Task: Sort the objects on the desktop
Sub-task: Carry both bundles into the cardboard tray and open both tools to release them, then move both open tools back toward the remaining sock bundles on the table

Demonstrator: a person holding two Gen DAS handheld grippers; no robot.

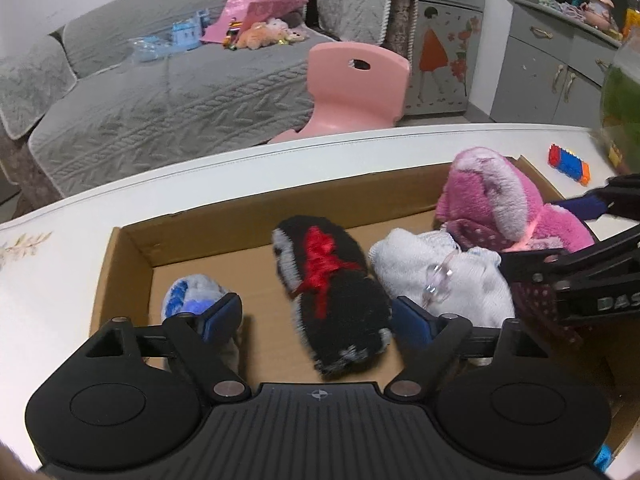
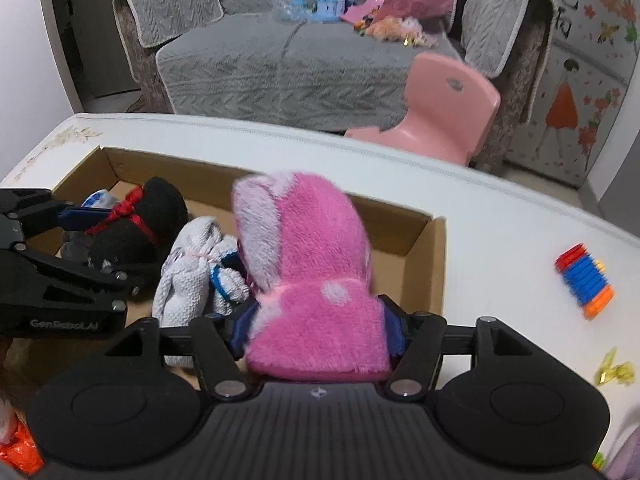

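Left hand-held gripper (image 1: 318,316): fingers spread wide, straddling a black plush toy (image 1: 332,300) with a red ribbon; contact with the pads not discernible. Just beyond the left fingertip, a small grey-and-blue toy (image 1: 188,298); just beyond the right fingertip, a white knitted toy (image 1: 440,276). All lying inside a shallow cardboard box (image 1: 124,264) on the white counter (image 1: 60,280).

Right hand-held gripper (image 2: 318,326): fingers pinching the lower body of a pink plush toy (image 2: 308,264), held upright over the right end of the box (image 2: 430,256). To the left of this gripper, the white knitted toy (image 2: 192,276) and the black plush toy (image 2: 136,232). Well to the right, outside the box on the counter (image 2: 500,240), a stack of coloured building blocks (image 2: 586,280); nearer on the same side, a small yellow piece (image 2: 614,372).
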